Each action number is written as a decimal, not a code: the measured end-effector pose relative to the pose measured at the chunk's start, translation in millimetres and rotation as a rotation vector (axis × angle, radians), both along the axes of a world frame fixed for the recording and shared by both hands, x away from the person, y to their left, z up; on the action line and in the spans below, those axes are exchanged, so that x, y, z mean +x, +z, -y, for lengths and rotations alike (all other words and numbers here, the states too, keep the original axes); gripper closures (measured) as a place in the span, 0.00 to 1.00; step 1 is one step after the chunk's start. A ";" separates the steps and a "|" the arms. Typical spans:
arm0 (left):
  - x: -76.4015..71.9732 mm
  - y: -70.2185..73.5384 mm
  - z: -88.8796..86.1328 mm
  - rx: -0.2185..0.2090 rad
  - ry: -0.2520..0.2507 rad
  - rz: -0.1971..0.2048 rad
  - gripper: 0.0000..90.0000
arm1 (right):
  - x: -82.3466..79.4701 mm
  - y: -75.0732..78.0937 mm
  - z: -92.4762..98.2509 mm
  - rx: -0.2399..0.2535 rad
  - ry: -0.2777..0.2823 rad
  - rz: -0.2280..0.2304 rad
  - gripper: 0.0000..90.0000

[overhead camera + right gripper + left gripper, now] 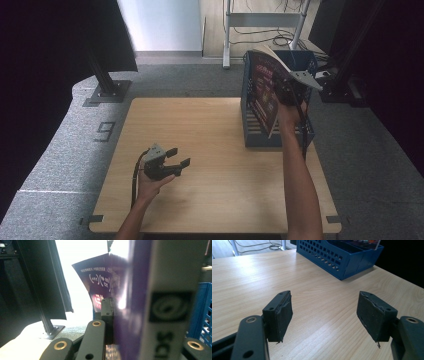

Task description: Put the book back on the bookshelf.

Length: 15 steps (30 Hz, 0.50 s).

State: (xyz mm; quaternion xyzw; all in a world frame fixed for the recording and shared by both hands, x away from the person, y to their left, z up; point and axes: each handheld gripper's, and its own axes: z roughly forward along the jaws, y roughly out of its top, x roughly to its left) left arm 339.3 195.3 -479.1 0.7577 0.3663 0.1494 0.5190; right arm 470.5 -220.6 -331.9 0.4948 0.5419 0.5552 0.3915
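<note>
**Blue rack, book halfway in**

Blue plastic file rack (252, 127) stands at the far right of the wooden surface (210, 150), and I have the dark-covered book (265, 92) clamped in my right tool (289, 95), jaws squeezed tight on its covers. In the right gripper view the book (140, 302) stands upright between the pads, pages fanning loose at the top. I judge this the insertion step: the book is held above the rack, tilted, its lower edge at or just inside a slot; I cannot tell whether it has bottomed out.

My left tool (177, 157) rests low over the bare surface, well apart from the rack, jaws spread with nothing between them.

Next I'd straighten the book, line it up with a slot and lower it before letting go; the floppy cover could catch on a divider.
</note>
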 end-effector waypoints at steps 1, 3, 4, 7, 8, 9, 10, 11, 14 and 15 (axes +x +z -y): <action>-0.1 0.1 -0.1 0.001 0.000 0.001 0.32 | 2.0 -1.0 -0.2 -0.001 -0.003 0.000 0.91; 0.3 -0.1 -0.8 0.002 0.000 0.001 0.32 | 5.3 -2.9 -0.4 0.002 -0.008 -0.002 0.91; 0.5 -0.2 -1.1 0.001 0.003 0.000 0.32 | 7.1 -3.9 -0.6 0.002 -0.011 -0.008 0.91; 1.3 -0.6 -2.4 -0.001 0.005 -0.001 0.32 | 9.6 -5.7 -1.3 0.002 -0.016 -0.009 0.91; 1.3 -0.6 -2.6 -0.002 0.006 -0.001 0.32 | 9.9 -5.9 -1.6 0.002 -0.015 -0.009 0.91; 1.3 -0.6 -2.8 -0.003 0.006 -0.002 0.32 | 10.5 -6.2 -2.2 -0.003 -0.014 -0.010 0.91; 1.4 -0.5 -3.1 0.000 0.004 -0.002 0.32 | 11.5 -6.5 -3.1 -0.009 -0.014 -0.013 0.91; 1.3 -0.5 -3.0 -0.001 0.003 -0.001 0.32 | 12.6 -6.8 -3.9 -0.016 -0.013 -0.018 0.91; 0.7 0.0 -3.0 -0.004 0.001 0.003 0.32 | 15.6 -7.9 -5.3 -0.021 -0.021 -0.022 0.91; 0.6 0.2 -3.2 -0.004 0.003 0.004 0.32 | 16.7 -8.2 -5.3 -0.021 -0.023 -0.022 0.91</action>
